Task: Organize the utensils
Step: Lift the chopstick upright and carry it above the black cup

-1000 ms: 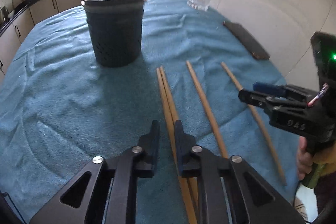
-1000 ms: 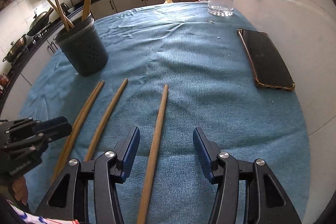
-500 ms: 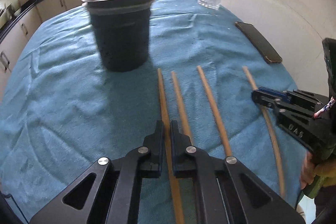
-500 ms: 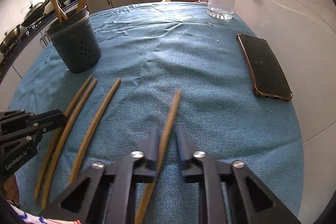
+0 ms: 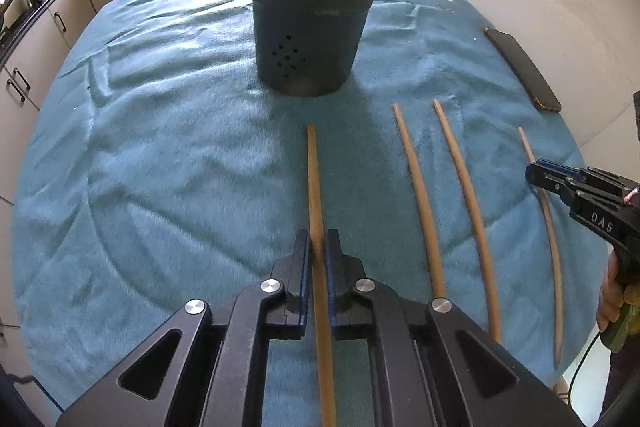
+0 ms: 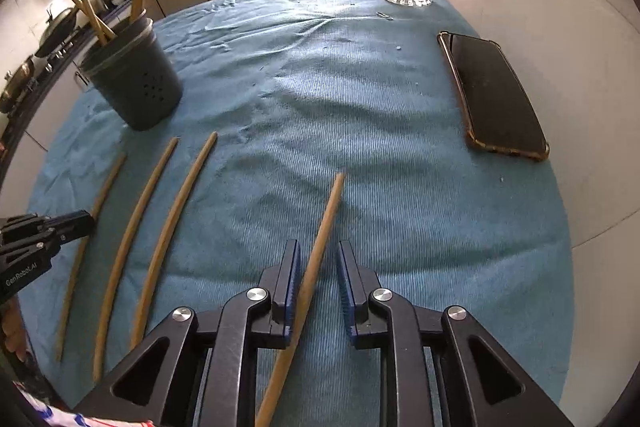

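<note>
Currently, the left gripper [image 5: 316, 253] is clamping one wooden chopstick [image 5: 313, 179] between closed jaws, pointing steeply down at the blue cloth [image 5: 160, 155]. The right gripper [image 6: 318, 269] is straddling another chopstick [image 6: 326, 215]; its jaws have just been opening and are standing slightly apart, only one pad touching. Two loose chopsticks [image 6: 160, 223] are lying between them. Beyond, the dark utensil holder [image 5: 310, 39] is standing upright, holding several wooden sticks.

A nubby, matt blue terry cloth [image 6: 360, 131] is covering the table. On it, smooth pale wooden chopsticks [image 5: 420, 195] are lying beside a matt dark plastic perforated holder [image 5: 310, 39]; a glossy black phone [image 6: 492, 95] is gleaming farther off.
</note>
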Tool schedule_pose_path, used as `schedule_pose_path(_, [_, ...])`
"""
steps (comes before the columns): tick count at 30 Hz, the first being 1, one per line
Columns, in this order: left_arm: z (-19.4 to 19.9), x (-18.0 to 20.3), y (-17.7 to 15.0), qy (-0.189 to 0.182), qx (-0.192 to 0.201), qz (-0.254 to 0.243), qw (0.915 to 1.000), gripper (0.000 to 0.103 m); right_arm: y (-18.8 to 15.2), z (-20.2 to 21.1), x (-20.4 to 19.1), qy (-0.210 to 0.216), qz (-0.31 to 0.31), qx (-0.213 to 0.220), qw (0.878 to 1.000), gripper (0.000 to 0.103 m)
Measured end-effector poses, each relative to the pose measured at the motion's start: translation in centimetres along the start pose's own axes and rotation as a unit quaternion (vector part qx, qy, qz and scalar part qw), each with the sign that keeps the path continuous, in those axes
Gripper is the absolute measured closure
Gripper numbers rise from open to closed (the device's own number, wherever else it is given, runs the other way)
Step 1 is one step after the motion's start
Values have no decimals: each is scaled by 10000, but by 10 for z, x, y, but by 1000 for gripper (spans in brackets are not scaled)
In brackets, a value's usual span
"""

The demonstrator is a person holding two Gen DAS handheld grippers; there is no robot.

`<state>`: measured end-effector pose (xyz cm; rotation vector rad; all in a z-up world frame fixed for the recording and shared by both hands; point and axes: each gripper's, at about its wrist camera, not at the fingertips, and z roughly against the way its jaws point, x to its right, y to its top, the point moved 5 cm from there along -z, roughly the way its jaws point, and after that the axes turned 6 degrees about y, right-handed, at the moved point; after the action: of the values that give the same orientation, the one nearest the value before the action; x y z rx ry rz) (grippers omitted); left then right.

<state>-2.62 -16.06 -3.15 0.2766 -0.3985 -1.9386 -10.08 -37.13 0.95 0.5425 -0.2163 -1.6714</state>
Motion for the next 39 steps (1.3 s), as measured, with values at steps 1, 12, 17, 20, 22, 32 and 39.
schedule_pose_path(1, [-2, 0, 5, -12, -5, 16, 10000, 96, 3, -2, -1, -54, 37, -39, 10000, 83])
schedule_pose_path(12, [-19, -3, 40, -14, 148, 67, 9999, 96, 29, -19, -9, -489, 295, -193, 9982, 84])
schedule_pose_path(17, [-17, -6, 38, 7, 409, 69, 9991, 98, 32, -21, -14, -526, 352, 79, 9980, 96])
schedule_pose_path(20, [0, -12, 33, 17, 607, 254, 9978, 98, 32, -14, -12, -241, 158, 231, 9993, 97])
schedule_pose_path(22, [19, -16, 31, 18, 860, 286, 9959, 98, 33, -3, -13, -156, 145, 435, 9988, 97])
schedule_pose_path(32, [132, -22, 7, -303, 2081, 505, 9763, 98, 34, 93, -39, 410, 121, 1589, 9864, 97])
schedule_pose_path(39, [181, -12, -18, -315, 2617, 475, 9635, 98, 24, 140, -57, 602, 196, 2126, 9751, 97])
